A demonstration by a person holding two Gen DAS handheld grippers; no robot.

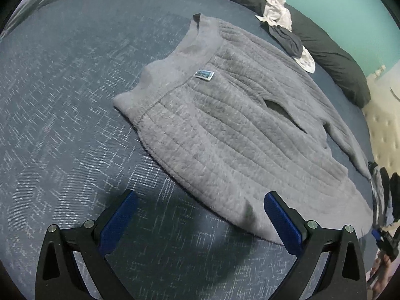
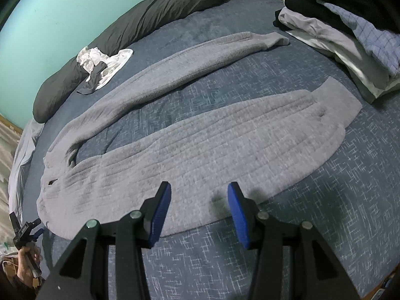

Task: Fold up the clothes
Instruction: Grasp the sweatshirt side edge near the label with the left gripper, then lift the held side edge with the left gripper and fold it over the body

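A grey quilted fleece sweater (image 1: 225, 130) lies flat on the blue bedspread (image 1: 62, 100), with a small blue label (image 1: 204, 75) below its collar. My left gripper (image 1: 200, 215) is open just above the bedspread; its right finger (image 1: 280, 220) is against the sweater's near edge. In the right wrist view the sweater (image 2: 200, 150) stretches across the bed, one sleeve (image 2: 200, 60) laid out on the far side. My right gripper (image 2: 200, 207) is open low over the sweater's near edge, nothing between its fingers. Each gripper shows small in the other's view, held by a hand (image 2: 27, 252).
A long dark pillow (image 2: 125, 20) runs along the teal wall. White and dark small garments (image 2: 102, 65) lie beside it. A stack of clothes (image 2: 350, 42) sits past the sweater's hem. The bed's edge drops off at the right (image 1: 380, 130).
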